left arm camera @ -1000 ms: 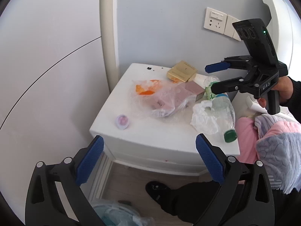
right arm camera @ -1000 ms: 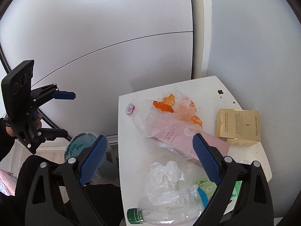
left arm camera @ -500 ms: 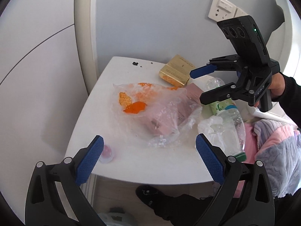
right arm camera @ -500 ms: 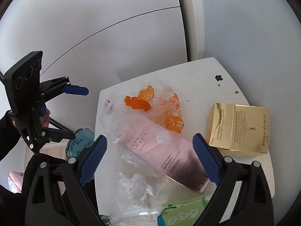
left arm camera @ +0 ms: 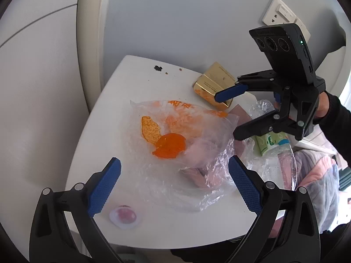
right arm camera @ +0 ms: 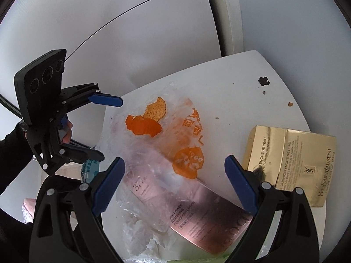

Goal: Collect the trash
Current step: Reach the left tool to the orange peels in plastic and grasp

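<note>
A clear plastic bag with orange print lies on a white bedside table. Orange peel rests on the bag, and a pink box lies under it. My left gripper is open, just above the bag's near edge. My right gripper is open and empty, hovering over the bag and the pink box; it also shows in the left wrist view. A gold box, a clear bottle and a small pink-and-white lid also lie on the table.
The table stands in a corner against a grey wall with sockets and a white post. Pink and grey bedding lies to its right. Dark crumbs sit near the table's far corner. A bin bag shows below the table's edge.
Both grippers have moved in closer over the table and down toward the plastic bag, which now fills the view between their fingers. Both stay open.
</note>
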Demonstrator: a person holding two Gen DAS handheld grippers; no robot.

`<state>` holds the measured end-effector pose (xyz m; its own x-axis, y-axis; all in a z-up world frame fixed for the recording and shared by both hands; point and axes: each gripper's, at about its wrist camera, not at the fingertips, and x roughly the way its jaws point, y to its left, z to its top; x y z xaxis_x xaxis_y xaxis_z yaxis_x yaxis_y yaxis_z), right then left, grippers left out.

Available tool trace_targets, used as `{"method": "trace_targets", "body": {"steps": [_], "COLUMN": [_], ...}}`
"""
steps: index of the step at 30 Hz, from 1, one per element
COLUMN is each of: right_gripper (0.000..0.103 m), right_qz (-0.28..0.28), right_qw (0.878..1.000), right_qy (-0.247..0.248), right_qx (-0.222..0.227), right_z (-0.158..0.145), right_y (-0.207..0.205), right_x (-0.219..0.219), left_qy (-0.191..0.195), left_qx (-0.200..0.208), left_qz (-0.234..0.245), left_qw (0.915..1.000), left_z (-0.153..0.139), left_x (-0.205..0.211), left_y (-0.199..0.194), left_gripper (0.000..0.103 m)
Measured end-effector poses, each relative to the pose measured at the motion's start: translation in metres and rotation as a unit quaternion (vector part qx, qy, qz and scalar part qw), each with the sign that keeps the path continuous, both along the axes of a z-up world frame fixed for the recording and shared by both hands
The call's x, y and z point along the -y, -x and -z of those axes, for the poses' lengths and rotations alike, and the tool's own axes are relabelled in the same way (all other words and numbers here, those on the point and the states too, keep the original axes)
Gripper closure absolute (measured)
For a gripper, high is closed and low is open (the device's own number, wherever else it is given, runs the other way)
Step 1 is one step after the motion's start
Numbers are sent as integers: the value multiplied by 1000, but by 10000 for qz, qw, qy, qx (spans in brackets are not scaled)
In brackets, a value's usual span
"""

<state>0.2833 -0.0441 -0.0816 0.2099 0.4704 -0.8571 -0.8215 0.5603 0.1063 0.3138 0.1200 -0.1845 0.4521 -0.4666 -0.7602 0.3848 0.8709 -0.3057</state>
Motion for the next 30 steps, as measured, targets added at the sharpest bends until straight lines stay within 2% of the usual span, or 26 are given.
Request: {"method": "trace_targets", "body": {"steps": [5, 10, 12, 13, 16, 18, 19, 21, 22, 27, 30], "right_gripper": [14, 14, 29, 30, 39, 51, 53, 68, 69, 87, 92], "right_qz": [-130, -144, -221, -251, -323, -352, -340, -305, -301, -294, -248], "right_qw": [9997, 9994, 9991, 9989, 9984, 9982, 9983, 9982, 9983, 9987, 9991], "right_qy": [98, 81, 124, 148, 255, 263, 274, 330, 331, 339, 310], "right_qx": [-196, -303, -348, -364, -381, -401, -386, -403, -384, -256, -154], "right_z": [10, 10, 11, 11, 14, 16, 18, 21, 21, 19, 15], "right_y": [-7, -13, -13, -13, -14, -12, -11, -11, -11, -9, -9], "right_x": [-9, -16, -20, -22, -27, -31, -30, -32, -34, -38, -41], "left_qy": [23, 121, 139, 141, 90, 52, 47, 19, -5, -77, -101], "left_qx": [-133, -93, -67, -58, -39, -26, -30, -32, -33, 79, 157], "left_qz": [214, 287, 330, 354, 390, 346, 329, 339, 365, 381, 348], "left_qw": [9997, 9995, 9993, 9993, 9992, 9994, 9994, 9994, 9993, 9992, 9992], "left_z": [9, 10, 8, 7, 5, 4, 3, 4, 4, 0, -5], "left_x": [7, 9, 9, 10, 14, 16, 17, 19, 21, 25, 24], "left_y": [-8, -9, -8, -8, -9, -10, -10, -11, -11, -10, -10], "left_gripper": [8, 8, 9, 10, 23, 35, 37, 44, 46, 71, 86]}}
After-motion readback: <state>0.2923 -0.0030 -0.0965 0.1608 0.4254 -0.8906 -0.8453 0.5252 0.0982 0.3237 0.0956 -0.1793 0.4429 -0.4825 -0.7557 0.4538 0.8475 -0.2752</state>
